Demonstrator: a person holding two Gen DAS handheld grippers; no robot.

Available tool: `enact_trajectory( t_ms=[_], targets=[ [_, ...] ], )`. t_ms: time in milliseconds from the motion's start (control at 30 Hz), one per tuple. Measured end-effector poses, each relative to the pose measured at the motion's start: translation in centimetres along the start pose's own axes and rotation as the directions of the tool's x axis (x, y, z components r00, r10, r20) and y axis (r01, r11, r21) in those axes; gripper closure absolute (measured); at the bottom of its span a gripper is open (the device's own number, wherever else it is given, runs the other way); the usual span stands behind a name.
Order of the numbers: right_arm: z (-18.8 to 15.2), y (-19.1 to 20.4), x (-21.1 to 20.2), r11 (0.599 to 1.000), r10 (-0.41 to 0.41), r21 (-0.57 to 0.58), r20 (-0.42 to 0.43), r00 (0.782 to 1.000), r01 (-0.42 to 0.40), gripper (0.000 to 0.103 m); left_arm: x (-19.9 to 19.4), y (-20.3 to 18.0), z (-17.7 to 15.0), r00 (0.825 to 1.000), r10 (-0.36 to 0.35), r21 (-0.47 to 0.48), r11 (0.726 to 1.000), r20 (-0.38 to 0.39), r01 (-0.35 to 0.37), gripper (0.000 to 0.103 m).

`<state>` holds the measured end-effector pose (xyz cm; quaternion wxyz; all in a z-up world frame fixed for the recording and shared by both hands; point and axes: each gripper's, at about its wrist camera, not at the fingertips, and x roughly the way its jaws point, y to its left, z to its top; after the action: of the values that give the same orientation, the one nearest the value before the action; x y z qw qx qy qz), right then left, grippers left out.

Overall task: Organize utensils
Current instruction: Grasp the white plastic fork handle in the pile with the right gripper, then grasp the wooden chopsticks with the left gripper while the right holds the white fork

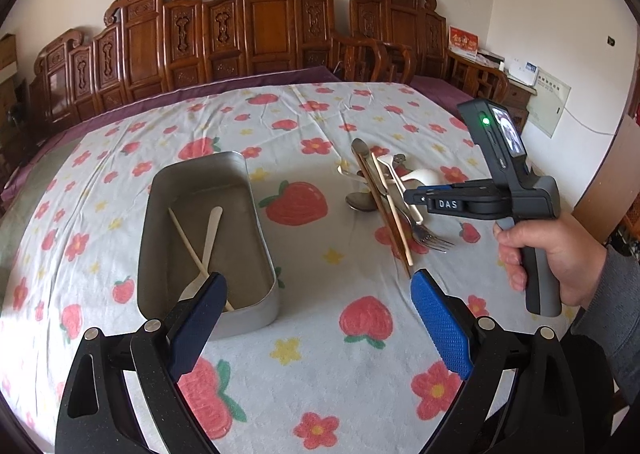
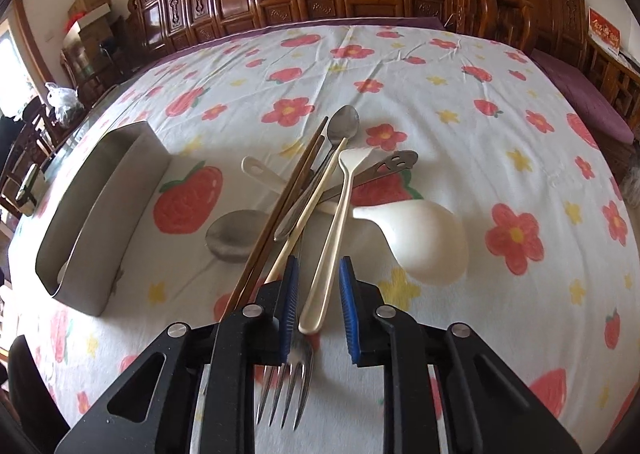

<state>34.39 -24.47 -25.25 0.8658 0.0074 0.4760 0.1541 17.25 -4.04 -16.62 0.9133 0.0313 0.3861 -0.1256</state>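
A metal tray lies on the flowered tablecloth and holds a cream spoon and a cream chopstick. My left gripper is open wide, its left finger over the tray's near end. To the right lies a pile of utensils: brown chopsticks, a cream chopstick, metal spoons, a fork, a big white spoon and a long cream spoon. My right gripper straddles the cream spoon's handle, with narrow gaps left at the pads. The left wrist view shows that right gripper over the pile.
The tray stands left of the pile. Carved wooden chairs line the table's far edge. A person's hand holds the right gripper's grip at the right. A purple cloth shows under the tablecloth.
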Motion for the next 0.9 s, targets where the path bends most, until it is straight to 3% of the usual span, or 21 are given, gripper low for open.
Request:
enact_trajectory(
  t_ms=[33, 400, 767, 900],
  targets=[
    [0.1, -0.1, 0.5, 1.0, -0.011, -0.007, -0.017, 1.0, 0.011, 0.089, 0.2, -0.1, 0.0, 1.0, 0.0, 0.001, 1.0, -0.005, 0.0, 0.014],
    [-1.1, -0.3, 0.2, 0.998, -0.019, -0.06, -0.027, 0.999, 0.017, 0.097, 2.2, -1.5, 0.4, 0.999, -0.002, 0.005, 1.0, -0.041, 0.002, 0.014],
    [-3.7, -0.9, -8.3, 0.997, 0.021, -0.075, 0.054, 0.998, -0.017, 0.097, 5.6, -4.0, 1.2, 0.996, -0.047, 0.038, 0.998, -0.08, 0.05, 0.014],
    [-4.5, -2.1, -10.2, 0.999, 0.035, -0.037, 0.08, 0.996, -0.032, 0.097, 7.4, -4.5, 1.9, 0.992, -0.071, 0.019, 0.997, -0.106, 0.074, 0.024]
  ],
)
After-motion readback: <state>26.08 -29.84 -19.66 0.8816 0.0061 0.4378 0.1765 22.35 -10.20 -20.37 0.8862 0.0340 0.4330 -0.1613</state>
